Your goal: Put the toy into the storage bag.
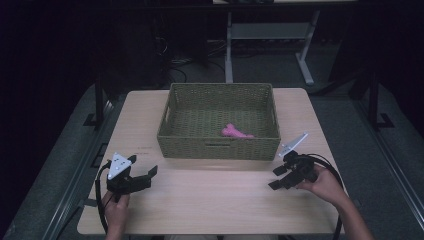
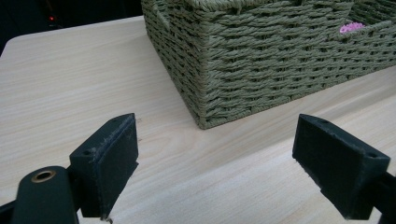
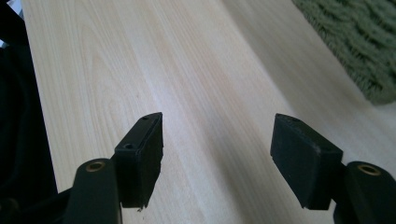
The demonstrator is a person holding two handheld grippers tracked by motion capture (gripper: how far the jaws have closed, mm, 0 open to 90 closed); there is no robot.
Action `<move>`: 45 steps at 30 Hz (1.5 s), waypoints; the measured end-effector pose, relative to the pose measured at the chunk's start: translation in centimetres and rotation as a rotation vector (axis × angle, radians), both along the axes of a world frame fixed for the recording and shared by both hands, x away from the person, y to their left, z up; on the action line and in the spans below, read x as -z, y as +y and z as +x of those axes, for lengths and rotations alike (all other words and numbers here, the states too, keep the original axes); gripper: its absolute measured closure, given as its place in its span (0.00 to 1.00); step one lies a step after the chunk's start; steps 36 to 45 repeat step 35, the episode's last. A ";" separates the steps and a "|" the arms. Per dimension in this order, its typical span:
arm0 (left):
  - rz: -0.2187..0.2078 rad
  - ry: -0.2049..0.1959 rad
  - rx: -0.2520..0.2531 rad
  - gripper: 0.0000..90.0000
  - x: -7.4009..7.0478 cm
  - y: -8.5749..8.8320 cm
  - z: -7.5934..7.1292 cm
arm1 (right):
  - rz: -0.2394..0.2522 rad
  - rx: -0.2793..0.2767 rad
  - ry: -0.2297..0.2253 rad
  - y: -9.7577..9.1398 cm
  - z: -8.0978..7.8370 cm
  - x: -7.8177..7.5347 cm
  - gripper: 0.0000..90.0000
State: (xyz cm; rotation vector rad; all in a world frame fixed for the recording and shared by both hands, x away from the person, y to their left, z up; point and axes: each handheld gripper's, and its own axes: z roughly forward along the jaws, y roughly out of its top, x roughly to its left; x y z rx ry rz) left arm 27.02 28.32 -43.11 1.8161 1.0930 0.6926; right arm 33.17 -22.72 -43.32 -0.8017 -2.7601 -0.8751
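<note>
High view: a pale wooden table [image 1: 210,200] stands before dark surroundings, and a green woven basket [image 1: 218,147] sits on its far half, long side running left to right. Inside, on the basket floor toward the near-right part, lies a small pink object [image 1: 236,132]. Its long axis runs roughly left to right, slightly slanted, with the thicker, raised end at the left and the thinner end pointing right toward the near wall; what it is I can't make out.

At the near left corner a hand [image 1: 116,212] holds the left gripper [image 1: 145,167], jaws spread wide with nothing between them, aimed rightward and toward the basket's near-left corner. In the left gripper view that corner of the basket [image 2: 261,60] stands just ahead between the parted jaws, with a bit of the pink object [image 2: 351,27] peeking through the handle slot.

At the near right, the other hand [image 1: 325,184] holds the right gripper [image 1: 276,177], also released and empty, pointing leftward across the bare tabletop. In the right gripper view the basket's edge [image 3: 359,42] sits at the upper right.
</note>
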 end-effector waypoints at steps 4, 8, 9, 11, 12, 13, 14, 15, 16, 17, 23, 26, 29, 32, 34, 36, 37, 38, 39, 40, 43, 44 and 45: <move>0.001 0.002 0.001 0.15 0.0 0.0 0.0 | 0.001 0.004 -0.004 -0.2 -0.4 0.0 0.37; 0.001 -0.001 0.000 0.15 0.0 0.0 0.0 | 0.009 0.014 -0.015 -0.8 -1.1 0.3 0.38; 0.005 0.000 0.001 0.15 0.0 0.0 0.0 | 0.008 0.015 -0.011 -0.8 -1.2 0.4 0.37; 0.003 -0.004 0.001 0.15 0.0 0.0 0.0 | 0.005 0.017 -0.014 -1.0 -1.4 0.4 0.37; 0.003 -0.004 0.001 0.15 0.0 0.0 0.0 | 0.012 0.019 -0.021 -1.1 -1.6 0.5 0.37; 0.003 -0.003 0.002 0.15 0.0 0.0 0.0 | 0.011 0.024 -0.016 -1.2 -1.7 0.5 0.37; 0.006 -0.002 0.003 0.15 0.0 0.0 0.0 | 0.014 0.028 -0.017 -1.4 -1.8 0.7 0.37; 0.004 -0.001 0.002 0.15 0.0 0.0 0.0 | 0.017 0.031 -0.017 -1.5 -1.9 0.8 0.37; 0.003 -0.002 0.002 0.15 0.0 0.0 0.0 | 0.018 0.034 -0.016 -1.6 -2.0 0.9 0.37; 0.003 -0.003 0.002 0.15 0.0 0.0 0.0 | 0.014 0.037 -0.013 -1.7 -2.1 1.0 0.37; 0.007 -0.001 0.004 0.15 0.0 -0.1 0.0 | 0.027 0.054 -0.020 -2.4 -3.0 1.2 0.37; 0.004 -0.001 0.003 0.15 0.0 -0.1 0.0 | 0.032 0.064 -0.021 -2.6 -3.5 1.4 0.37; 0.006 -0.002 0.005 0.15 0.0 -0.1 0.0 | 0.039 0.068 -0.029 -2.6 -4.0 1.6 0.37; 0.007 -0.001 0.007 0.15 0.1 -0.2 0.0 | 0.022 0.086 -0.051 -2.6 -4.6 1.6 0.35; 0.006 -0.001 0.004 0.15 0.1 -0.2 0.0 | 0.016 0.096 -0.072 -2.4 -5.2 1.5 0.34; 0.006 -0.002 0.002 0.15 0.1 -0.2 0.1 | 0.017 0.102 -0.079 -2.2 -5.5 1.4 0.34; 0.006 -0.002 0.002 0.15 0.1 -0.2 0.1 | 0.017 0.102 -0.079 -2.2 -5.5 1.4 0.34; 0.006 -0.002 0.002 0.15 0.1 -0.2 0.1 | 0.017 0.102 -0.079 -2.2 -5.5 1.4 0.34; 0.006 -0.002 0.002 0.15 0.1 -0.2 0.1 | 0.017 0.102 -0.079 -2.2 -5.5 1.4 0.34; 0.006 -0.002 0.002 0.15 0.1 -0.2 0.1 | 0.017 0.102 -0.079 -2.2 -5.5 1.4 0.34; 0.006 -0.002 0.002 0.15 0.1 -0.2 0.1 | 0.017 0.102 -0.079 -2.2 -5.5 1.4 0.34; 0.006 -0.002 0.002 0.15 0.1 -0.2 0.1 | 0.017 0.102 -0.079 -2.2 -5.5 1.4 0.34; 0.006 -0.002 0.002 0.15 0.1 -0.2 0.1 | 0.017 0.102 -0.079 -2.2 -5.5 1.4 0.34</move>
